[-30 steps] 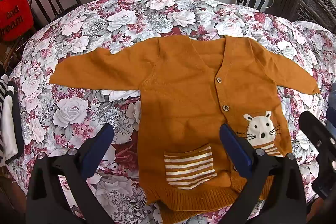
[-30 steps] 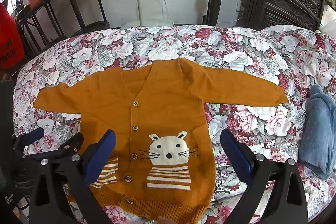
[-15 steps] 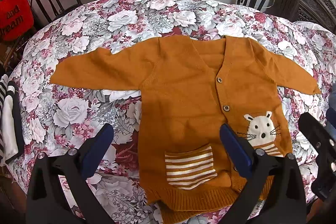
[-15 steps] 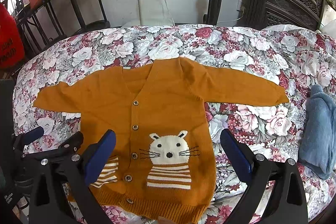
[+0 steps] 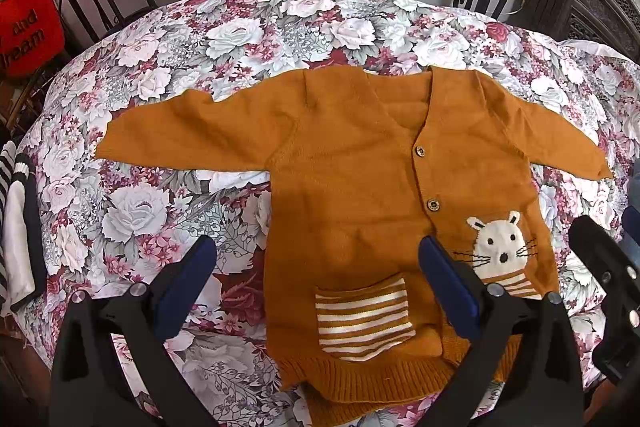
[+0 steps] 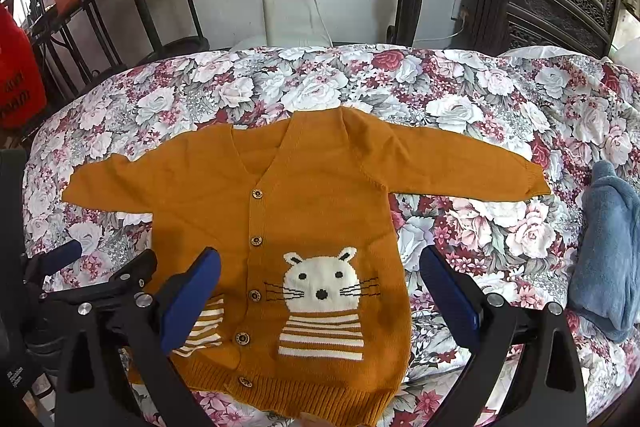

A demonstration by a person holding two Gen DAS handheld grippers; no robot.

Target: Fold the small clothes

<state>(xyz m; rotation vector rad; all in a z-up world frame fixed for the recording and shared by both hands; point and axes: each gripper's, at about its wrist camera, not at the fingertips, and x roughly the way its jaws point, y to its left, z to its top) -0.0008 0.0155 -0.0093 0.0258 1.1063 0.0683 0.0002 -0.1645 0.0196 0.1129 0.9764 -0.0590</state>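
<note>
Cardigan [image 5: 352, 187] in mustard-orange knit, small, spread flat and face up on flower-print bed cover [image 5: 168, 75], both sleeves stretched straight out to the sides. V-neck, front closed with row of round brown buttons [image 6: 256, 240] down the middle. White cat face [image 6: 320, 283] with black whiskers over white-striped body on one front panel; striped patch pocket [image 5: 362, 319] on the other. Ribbed hem at near edge, slightly rumpled there in left wrist view. Left hand-held gripper [image 5: 316, 291] spread wide, holding nothing, hovering over pocket side of hem. Right hand-held gripper [image 6: 320, 301] likewise wide open and empty, hovering over cat side. Blue fleecy garment [image 6: 608, 251] lying beside right sleeve end, apart from it. Striped black-and-white cloth [image 5: 18, 227] at left edge of bed.
</note>
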